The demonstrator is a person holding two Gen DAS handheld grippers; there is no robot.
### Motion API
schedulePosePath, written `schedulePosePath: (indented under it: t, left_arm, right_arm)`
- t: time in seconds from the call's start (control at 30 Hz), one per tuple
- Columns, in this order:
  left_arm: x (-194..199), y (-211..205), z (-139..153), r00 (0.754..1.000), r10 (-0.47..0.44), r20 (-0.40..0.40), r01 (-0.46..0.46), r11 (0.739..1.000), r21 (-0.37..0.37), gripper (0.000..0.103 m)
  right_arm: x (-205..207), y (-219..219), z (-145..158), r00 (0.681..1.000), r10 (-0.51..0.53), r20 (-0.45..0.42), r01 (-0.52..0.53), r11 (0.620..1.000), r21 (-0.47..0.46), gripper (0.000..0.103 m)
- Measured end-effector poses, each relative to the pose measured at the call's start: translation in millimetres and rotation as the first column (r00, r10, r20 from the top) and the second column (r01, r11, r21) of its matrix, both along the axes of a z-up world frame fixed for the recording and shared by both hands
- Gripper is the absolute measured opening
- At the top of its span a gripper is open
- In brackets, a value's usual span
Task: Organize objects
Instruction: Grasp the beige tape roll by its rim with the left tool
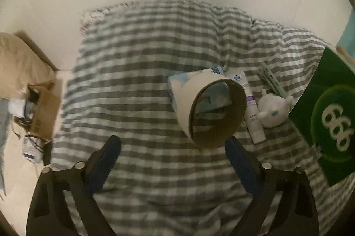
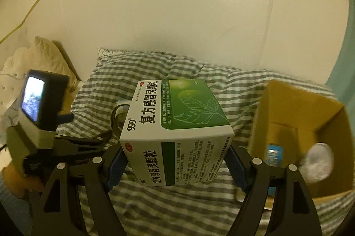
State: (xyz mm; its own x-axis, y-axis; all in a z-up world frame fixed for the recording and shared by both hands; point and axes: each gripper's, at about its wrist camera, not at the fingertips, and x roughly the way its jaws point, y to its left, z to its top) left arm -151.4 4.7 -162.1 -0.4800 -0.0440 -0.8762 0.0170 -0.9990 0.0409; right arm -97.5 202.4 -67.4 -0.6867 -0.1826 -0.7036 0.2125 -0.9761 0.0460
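At frame centre the medicine box point(image 2: 175, 131) is pinched by the right gripper point(image 2: 177, 160), presumably for the cardboard box point(image 2: 288, 107) at right, while the left gripper point(image 1: 173, 160) is spread near the paper cup point(image 1: 213, 107).

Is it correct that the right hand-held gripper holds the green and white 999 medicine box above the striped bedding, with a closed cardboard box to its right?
Not quite: the cardboard box is open, with items visible inside, as the right wrist view shows. The rest holds: the right hand-held gripper holds the 999 medicine box above the striped bedding, with the cardboard box to its right.
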Motion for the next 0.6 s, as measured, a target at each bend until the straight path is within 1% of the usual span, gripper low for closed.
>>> schedulePosePath:
  t: [0.03,0.1,0.13,0.2,0.23,0.27,0.3,0.33,0.37,0.4,0.6]
  left_arm:
    - [-5,0,-3,1.0,-0.002,0.005,0.002,1.0,0.005,0.089]
    - [-13,1,-10,1.0,-0.01,0.022,0.009,1.0,0.015,0.076]
    - [-17,2,-13,0.999,-0.014,0.03,0.013,1.0,0.022,0.072]
    - [-22,5,-19,0.998,-0.031,0.05,0.029,0.999,0.037,0.053]
    - [-23,6,-21,0.998,-0.037,0.056,0.035,0.999,0.038,0.047]
    - [-22,7,-23,0.997,-0.049,0.063,0.046,0.998,0.037,0.036]
    - [-20,9,-23,0.996,-0.06,0.063,0.058,0.998,0.037,0.03]
    - [-18,10,-22,0.996,-0.067,0.058,0.065,0.997,0.036,0.027]
    - [-15,11,-21,0.996,-0.073,0.052,0.072,0.997,0.03,0.021]
    - [-12,12,-18,0.996,-0.078,0.045,0.077,0.997,0.025,0.018]
    - [11,5,8,0.997,-0.075,0.01,0.074,0.997,0.029,0.01]
  right_arm:
    - [-4,-2,-5,1.0,0.001,0.004,-0.001,1.0,-0.004,0.078]
    - [-11,-5,-14,1.0,0.002,0.01,-0.002,1.0,0.006,0.078]
    - [-14,-6,-17,1.0,0.001,0.012,-0.001,1.0,0.016,0.078]
    - [-19,-7,-23,1.0,-0.004,0.02,0.004,1.0,0.029,0.078]
    - [-21,-6,-25,1.0,-0.006,0.025,0.006,1.0,0.026,0.078]
    - [-22,-6,-25,1.0,-0.007,0.027,0.007,1.0,0.018,0.078]
    - [-23,-5,-25,1.0,-0.01,0.028,0.01,1.0,0.015,0.078]
    - [-23,-4,-25,1.0,-0.012,0.028,0.011,1.0,0.017,0.078]
    - [-23,-4,-25,1.0,-0.013,0.027,0.012,1.0,0.02,0.078]
    - [-21,-3,-25,1.0,-0.014,0.027,0.013,1.0,0.022,0.078]
    - [-15,0,-17,1.0,-0.015,0.027,0.014,1.0,0.021,0.078]
